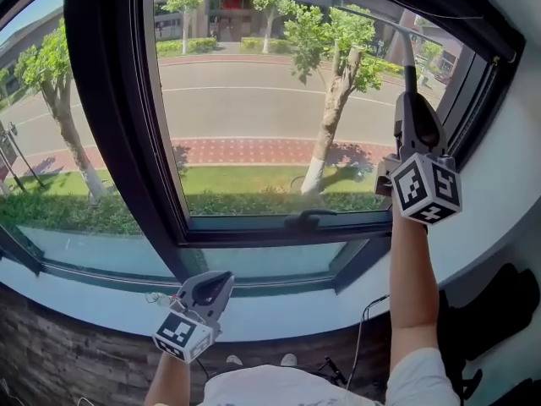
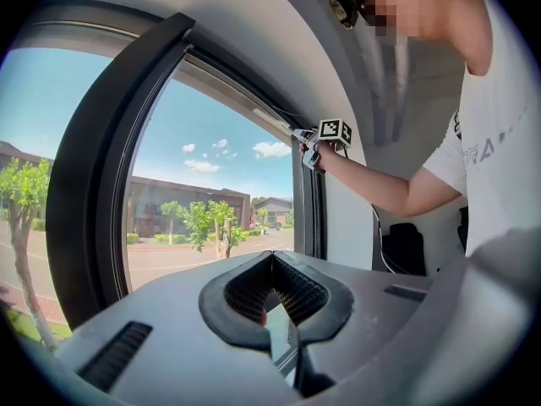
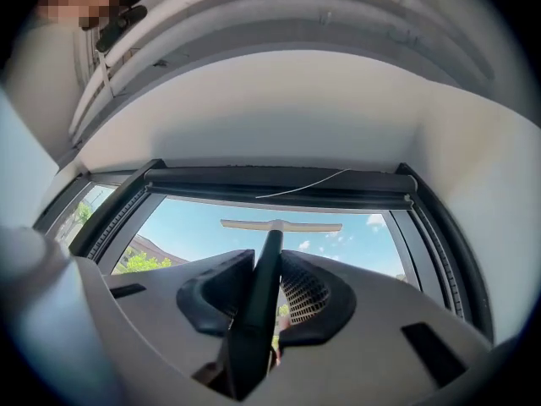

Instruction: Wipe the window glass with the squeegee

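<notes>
The right gripper [image 3: 267, 269] clamps the squeegee [image 3: 280, 225] handle, its blade straight ahead at the top of the window glass [image 3: 355, 239] — best pressed flat and drawn evenly. The left gripper [image 2: 272, 269] hangs closed, empty.

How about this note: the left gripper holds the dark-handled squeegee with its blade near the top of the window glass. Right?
Wrong gripper: the right gripper holds the dark-handled squeegee with its blade near the top of the window glass. The right gripper view shows its fingers closed on the handle.
</notes>
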`<state>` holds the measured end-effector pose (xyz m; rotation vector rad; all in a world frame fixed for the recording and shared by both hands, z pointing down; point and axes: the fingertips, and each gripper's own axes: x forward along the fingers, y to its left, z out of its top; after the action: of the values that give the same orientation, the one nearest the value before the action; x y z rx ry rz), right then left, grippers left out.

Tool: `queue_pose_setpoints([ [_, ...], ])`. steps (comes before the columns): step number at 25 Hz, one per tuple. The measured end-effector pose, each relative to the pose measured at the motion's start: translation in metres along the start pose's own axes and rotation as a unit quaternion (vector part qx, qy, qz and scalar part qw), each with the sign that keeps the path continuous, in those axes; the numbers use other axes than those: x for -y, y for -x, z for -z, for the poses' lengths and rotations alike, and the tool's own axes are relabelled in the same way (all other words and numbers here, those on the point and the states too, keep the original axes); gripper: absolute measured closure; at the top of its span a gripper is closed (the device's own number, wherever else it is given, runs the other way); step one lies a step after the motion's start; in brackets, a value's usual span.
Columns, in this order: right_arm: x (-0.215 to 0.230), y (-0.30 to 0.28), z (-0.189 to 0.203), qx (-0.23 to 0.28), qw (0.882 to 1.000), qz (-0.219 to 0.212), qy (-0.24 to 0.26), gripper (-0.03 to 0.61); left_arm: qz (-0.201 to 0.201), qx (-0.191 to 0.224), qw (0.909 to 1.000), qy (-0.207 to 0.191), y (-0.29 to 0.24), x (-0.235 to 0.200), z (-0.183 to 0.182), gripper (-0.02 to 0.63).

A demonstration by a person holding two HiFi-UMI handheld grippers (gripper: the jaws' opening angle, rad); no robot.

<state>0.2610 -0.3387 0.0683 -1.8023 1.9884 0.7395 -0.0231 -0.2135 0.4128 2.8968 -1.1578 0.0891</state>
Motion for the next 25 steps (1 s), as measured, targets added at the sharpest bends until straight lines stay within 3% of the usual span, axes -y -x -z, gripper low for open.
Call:
queue_pose_setpoints([
  [12, 0.001, -0.052, -0.015, 0.009, 1.000, 0.007, 0.001, 0.479, -0.011, -0.002, 0.9999, -0.012, 0.000, 0.009, -0.010, 0.597],
  [25, -0.001, -0.042, -0.001, 0.006, 1.000, 0.001, -0.006, 0.479, -0.012, 0.002, 0.9999, -0.010, -0.005, 0.014, -0.014, 0.597],
])
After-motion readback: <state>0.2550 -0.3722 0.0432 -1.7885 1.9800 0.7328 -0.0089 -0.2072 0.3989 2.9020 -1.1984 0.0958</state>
